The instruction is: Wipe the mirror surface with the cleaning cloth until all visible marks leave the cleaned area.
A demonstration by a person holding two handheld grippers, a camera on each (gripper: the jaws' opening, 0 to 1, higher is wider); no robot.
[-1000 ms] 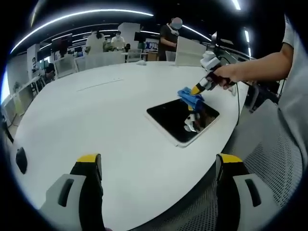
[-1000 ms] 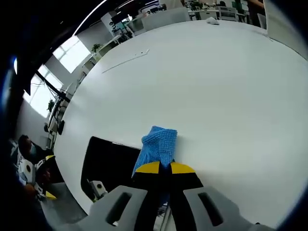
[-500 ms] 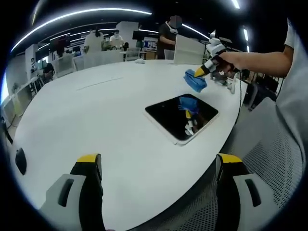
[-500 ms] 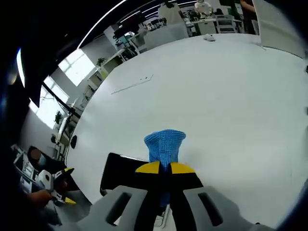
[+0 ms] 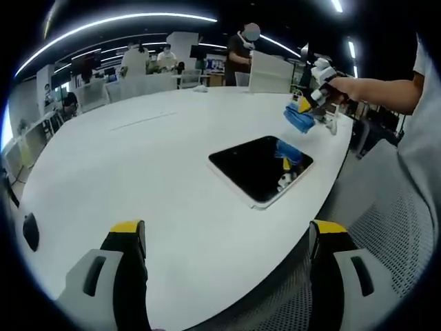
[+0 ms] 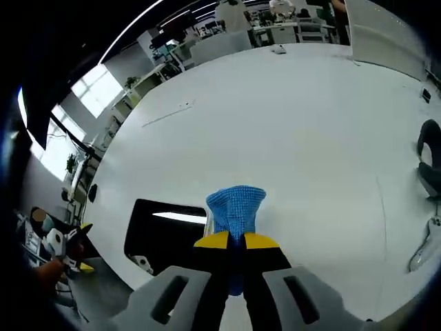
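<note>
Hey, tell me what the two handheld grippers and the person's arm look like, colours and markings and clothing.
The left gripper has two wide-set black jaws with yellow tips and light grey housings. The right gripper has the same black jaws, yellow tip bands and grey shells; seen from the left gripper view it has a white body. The person wears a short white sleeve.

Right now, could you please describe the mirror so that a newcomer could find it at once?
Start at the big white round table. Near its edge on the person's side lies the mirror, a flat dark rectangle with a pale rim. It is the table's one dark glossy slab, reflecting the blue cloth held above.
</note>
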